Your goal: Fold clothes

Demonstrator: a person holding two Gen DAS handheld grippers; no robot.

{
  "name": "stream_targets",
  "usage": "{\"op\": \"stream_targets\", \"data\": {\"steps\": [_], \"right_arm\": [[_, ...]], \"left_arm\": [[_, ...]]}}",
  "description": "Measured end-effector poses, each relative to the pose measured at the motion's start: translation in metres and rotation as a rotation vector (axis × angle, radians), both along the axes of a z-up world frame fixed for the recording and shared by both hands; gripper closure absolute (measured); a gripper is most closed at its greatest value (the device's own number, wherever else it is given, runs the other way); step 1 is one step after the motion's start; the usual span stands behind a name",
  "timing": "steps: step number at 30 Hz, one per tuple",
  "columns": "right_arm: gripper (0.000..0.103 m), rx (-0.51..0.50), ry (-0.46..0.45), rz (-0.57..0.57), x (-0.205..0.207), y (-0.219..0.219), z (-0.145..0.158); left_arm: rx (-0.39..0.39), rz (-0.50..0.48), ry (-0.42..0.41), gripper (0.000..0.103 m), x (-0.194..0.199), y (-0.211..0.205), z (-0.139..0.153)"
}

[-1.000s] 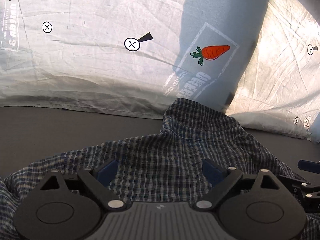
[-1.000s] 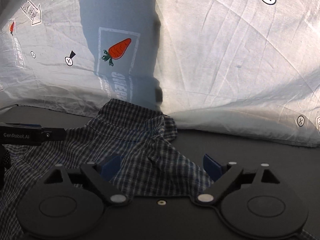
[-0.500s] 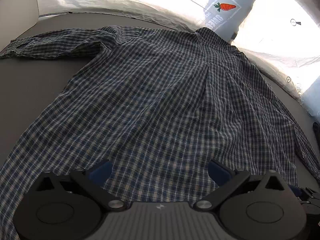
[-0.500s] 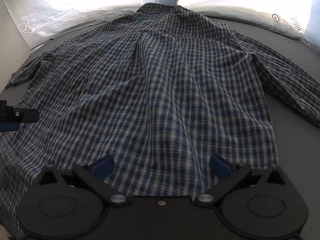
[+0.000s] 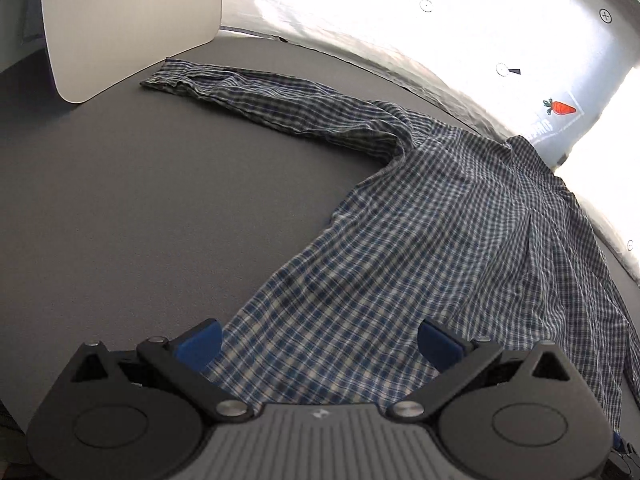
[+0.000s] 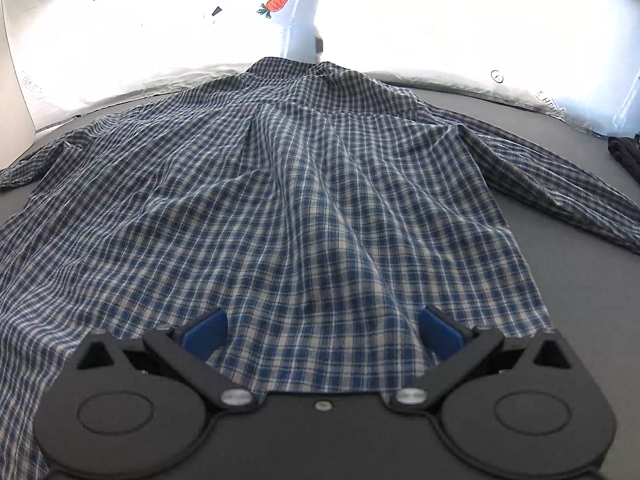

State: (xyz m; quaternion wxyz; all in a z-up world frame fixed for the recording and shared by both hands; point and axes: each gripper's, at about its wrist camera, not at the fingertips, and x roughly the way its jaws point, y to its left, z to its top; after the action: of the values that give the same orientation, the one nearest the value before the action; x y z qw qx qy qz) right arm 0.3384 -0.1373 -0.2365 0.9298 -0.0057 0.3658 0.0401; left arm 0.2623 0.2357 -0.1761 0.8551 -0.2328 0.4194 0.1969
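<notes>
A blue and white checked shirt (image 5: 440,248) lies spread flat, back up, on the grey table (image 5: 140,220), its collar at the far side. One sleeve (image 5: 280,100) stretches out to the far left. In the right wrist view the shirt (image 6: 300,200) fills the middle and the other sleeve (image 6: 560,184) runs off to the right. My left gripper (image 5: 319,342) hovers open over the hem near its left corner, nothing between the blue pads (image 5: 198,344). My right gripper (image 6: 323,334) is open over the hem's right half, also holding nothing.
A white printed sheet with carrot pictures (image 5: 560,108) rises along the table's far side. A white board (image 5: 132,20) stands at the far left corner. A dark bundle (image 6: 626,156) lies at the right edge. Bare grey tabletop extends left of the shirt.
Both grippers drew back from the collar to the hem and opened fully. The left one then swung left and rolled, bringing the left sleeve into view.
</notes>
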Motion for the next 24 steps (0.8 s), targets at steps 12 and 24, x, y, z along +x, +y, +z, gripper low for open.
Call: {"op": "stream_targets", "data": {"steps": [12, 24], "right_arm": [[0.0, -0.003, -0.064, -0.063, -0.005, 0.006, -0.005], [0.0, -0.007, -0.065, -0.156, 0.0, 0.014, -0.005]], "left_arm": [[0.092, 0.188, 0.013, 0.0, 0.05, 0.15, -0.01], [0.18, 0.298, 0.02, 0.0, 0.151, 0.279, -0.034]]}}
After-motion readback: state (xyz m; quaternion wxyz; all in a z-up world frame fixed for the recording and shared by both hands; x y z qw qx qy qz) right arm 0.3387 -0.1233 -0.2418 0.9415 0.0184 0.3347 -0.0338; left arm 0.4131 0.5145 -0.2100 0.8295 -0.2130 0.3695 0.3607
